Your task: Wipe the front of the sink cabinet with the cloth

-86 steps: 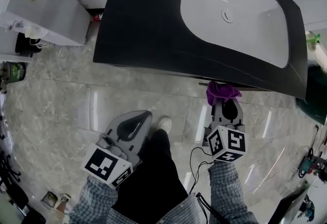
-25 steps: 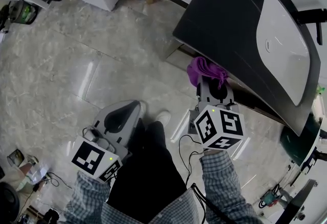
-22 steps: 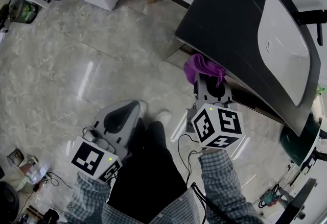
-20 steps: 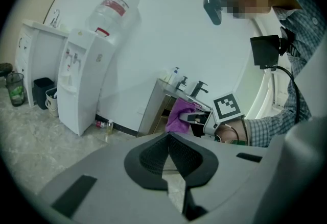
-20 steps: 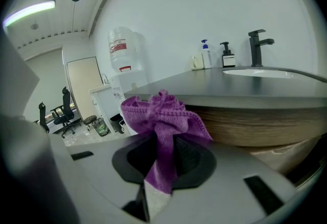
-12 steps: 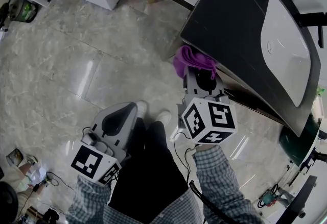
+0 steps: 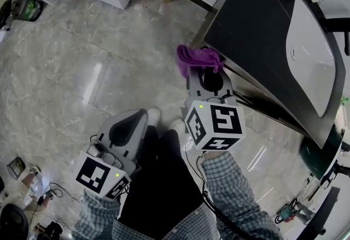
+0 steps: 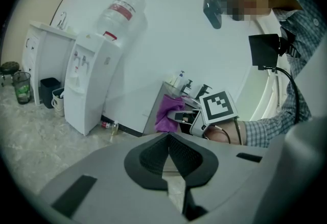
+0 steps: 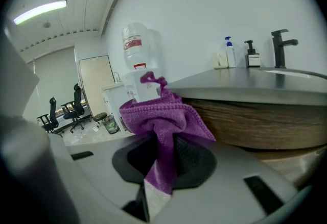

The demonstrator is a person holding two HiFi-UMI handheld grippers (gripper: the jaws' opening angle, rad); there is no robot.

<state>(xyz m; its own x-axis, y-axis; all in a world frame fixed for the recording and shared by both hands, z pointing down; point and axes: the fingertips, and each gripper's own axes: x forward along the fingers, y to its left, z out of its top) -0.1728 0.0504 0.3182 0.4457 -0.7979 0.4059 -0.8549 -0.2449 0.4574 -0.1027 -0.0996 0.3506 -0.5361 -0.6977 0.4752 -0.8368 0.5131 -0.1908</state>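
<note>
Right gripper: I hold my right gripper (image 7: 203, 79) up at one end corner of the sink cabinet (image 9: 260, 125).
Right fingers: They pinch the cloth (image 9: 161, 116). One strip of it hangs down between them.
Cloth: It is purple and bunched in a lump on top of the fingers.
Where the cloth is: It sits at the cabinet's corner, just by the edge of the dark tabletop (image 7: 257, 25). The brown cabinet front runs off to its right in the right gripper view. I cannot tell if the cloth touches the front.
Left gripper: My left gripper (image 8: 168, 139) is low beside my leg (image 7: 158, 179), over the floor (image 7: 82, 69) and well apart from the cabinet.
Left fingers: They are pressed together with nothing between them.
Tabletop things: A white basin (image 7: 309, 64) is set into it. A black tap (image 9: 282, 44) and two pump bottles (image 9: 231, 52) stand at the back, near the wall.
Floor: It is pale, shiny stone tile. My shoe (image 7: 176, 123) shows between the two grippers.
Other things: A white water cooler (image 8: 94, 90) with a big bottle upside down on top stands by the wall, off to the left of the cabinet in the left gripper view.
</note>
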